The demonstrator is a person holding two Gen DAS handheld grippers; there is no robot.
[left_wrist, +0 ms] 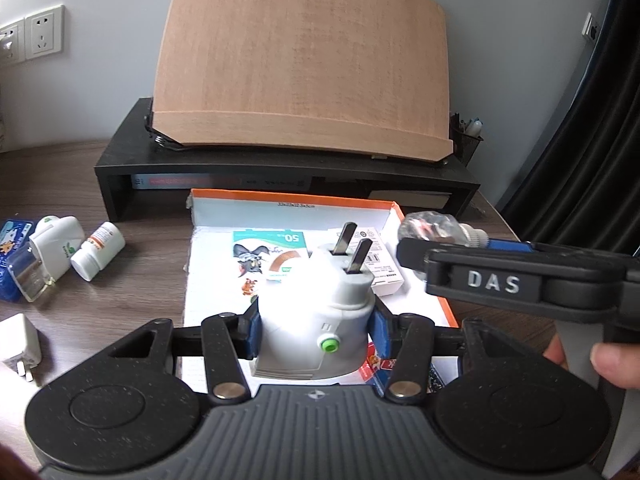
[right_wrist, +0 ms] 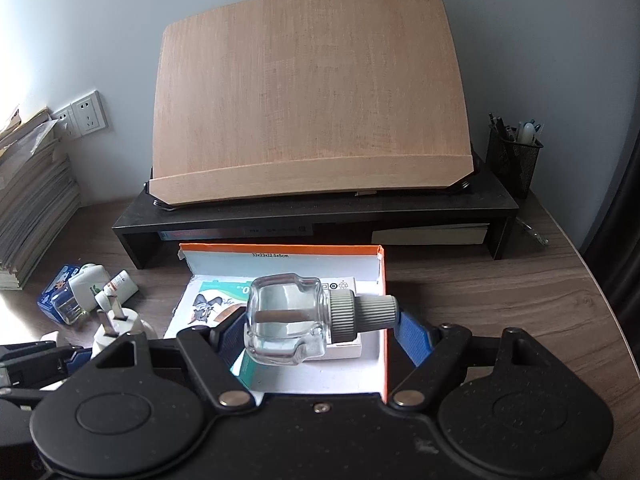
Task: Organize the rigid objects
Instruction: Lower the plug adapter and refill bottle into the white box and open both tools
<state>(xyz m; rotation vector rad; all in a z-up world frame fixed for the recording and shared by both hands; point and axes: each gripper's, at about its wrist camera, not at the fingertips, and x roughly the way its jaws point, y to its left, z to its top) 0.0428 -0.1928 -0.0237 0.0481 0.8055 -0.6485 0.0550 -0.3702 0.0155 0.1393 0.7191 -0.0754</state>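
Note:
My left gripper [left_wrist: 316, 332] is shut on a white plug-in heater [left_wrist: 320, 312] with a green button; its two prongs point up and away. It hangs over the near end of an open white box with an orange rim [left_wrist: 288, 204]. My right gripper [right_wrist: 320, 332] is shut on a clear glass bottle [right_wrist: 280, 320] with a grey ribbed cap, lying sideways between the blue pads, also above the box [right_wrist: 280, 258]. In the box lie a teal cartoon carton [left_wrist: 272, 256] and a small white packet [left_wrist: 380, 276]. The right gripper [left_wrist: 448, 236] shows at the right of the left wrist view.
Left of the box on the wooden desk lie another white heater with a bottle [left_wrist: 52, 248], a white pill bottle [left_wrist: 98, 250], a blue packet [left_wrist: 12, 248] and a white charger [left_wrist: 18, 344]. Behind stand a black riser [left_wrist: 280, 160], a wooden board [left_wrist: 300, 52] and a pen holder [right_wrist: 514, 160].

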